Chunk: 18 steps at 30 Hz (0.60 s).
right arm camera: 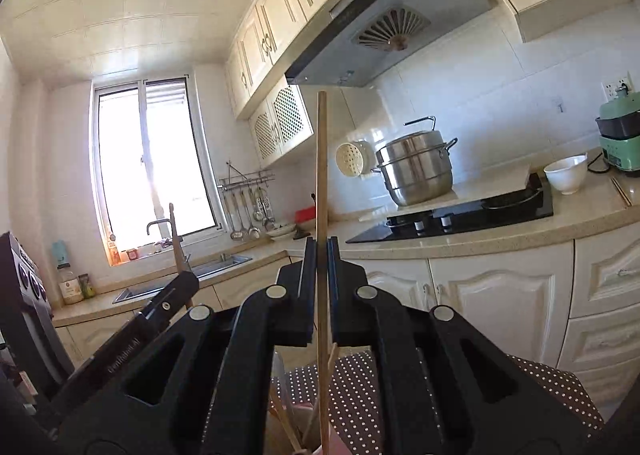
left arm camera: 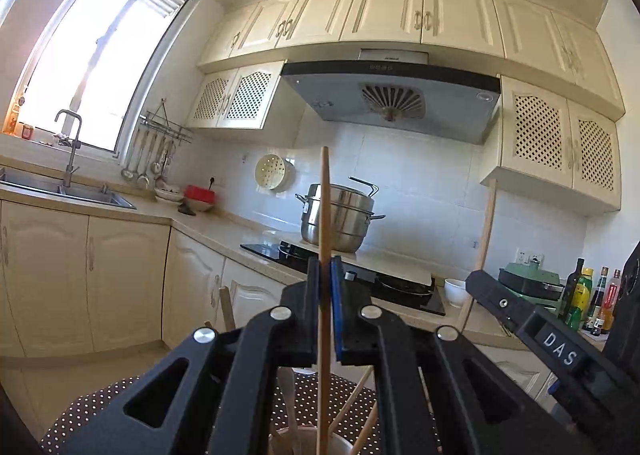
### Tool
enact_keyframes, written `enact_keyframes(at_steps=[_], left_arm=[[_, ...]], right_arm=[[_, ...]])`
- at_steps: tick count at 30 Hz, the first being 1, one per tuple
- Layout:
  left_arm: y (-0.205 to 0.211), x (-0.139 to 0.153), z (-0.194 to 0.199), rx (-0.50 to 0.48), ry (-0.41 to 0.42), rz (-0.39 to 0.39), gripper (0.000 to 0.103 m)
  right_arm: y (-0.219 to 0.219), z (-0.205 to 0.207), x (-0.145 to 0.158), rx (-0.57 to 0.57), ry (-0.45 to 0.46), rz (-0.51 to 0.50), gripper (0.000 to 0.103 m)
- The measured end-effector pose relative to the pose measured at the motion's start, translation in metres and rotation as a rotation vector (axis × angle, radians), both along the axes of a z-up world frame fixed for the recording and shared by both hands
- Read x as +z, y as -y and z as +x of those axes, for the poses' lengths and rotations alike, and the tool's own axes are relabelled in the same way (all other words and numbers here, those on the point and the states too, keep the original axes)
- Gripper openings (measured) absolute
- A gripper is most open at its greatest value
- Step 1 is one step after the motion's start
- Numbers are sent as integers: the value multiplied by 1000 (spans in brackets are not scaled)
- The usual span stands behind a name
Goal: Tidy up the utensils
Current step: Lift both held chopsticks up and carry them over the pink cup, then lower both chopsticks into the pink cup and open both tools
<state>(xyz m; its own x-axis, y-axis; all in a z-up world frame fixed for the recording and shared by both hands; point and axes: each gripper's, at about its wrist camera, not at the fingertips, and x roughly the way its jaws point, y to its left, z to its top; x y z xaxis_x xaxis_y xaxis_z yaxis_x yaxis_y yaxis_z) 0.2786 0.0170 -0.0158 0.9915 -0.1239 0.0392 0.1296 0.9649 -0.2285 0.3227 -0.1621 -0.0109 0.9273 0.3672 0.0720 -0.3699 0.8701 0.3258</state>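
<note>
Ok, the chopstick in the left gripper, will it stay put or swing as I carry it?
The chopstick looks like a thin, straight wooden stick, so probably stiff and light. The left gripper pinches it partway along, with length above and below, so it may pivot between the pads. Its smooth, narrow shaft could also slide downward.

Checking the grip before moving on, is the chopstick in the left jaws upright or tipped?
Upright: the chopstick runs vertically between the shut jaws of the left gripper.

- Two claws: left claw (left arm camera: 325, 279) and right claw (right arm camera: 321, 255), each clamping one upright wooden chopstick (left arm camera: 325, 191) (right arm camera: 321, 159).
- One steel steamer pot (left arm camera: 340, 221).
- One white bowl (right arm camera: 566, 174).
- One sink (left arm camera: 60, 189).
</note>
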Motion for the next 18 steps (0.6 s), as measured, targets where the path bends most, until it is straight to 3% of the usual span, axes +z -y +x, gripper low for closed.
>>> enact_keyframes(at_steps=[5, 16, 18], left_arm=[[4, -2, 4, 15, 21, 29, 6], [3, -15, 15, -3, -63, 32, 7], [1, -16, 16, -17, -83, 21, 12]], right_arm=[[-7, 0, -1, 9, 32, -2, 6], [-23, -3, -5, 31, 48, -33, 6], [-26, -4, -5, 35, 51, -43, 6]])
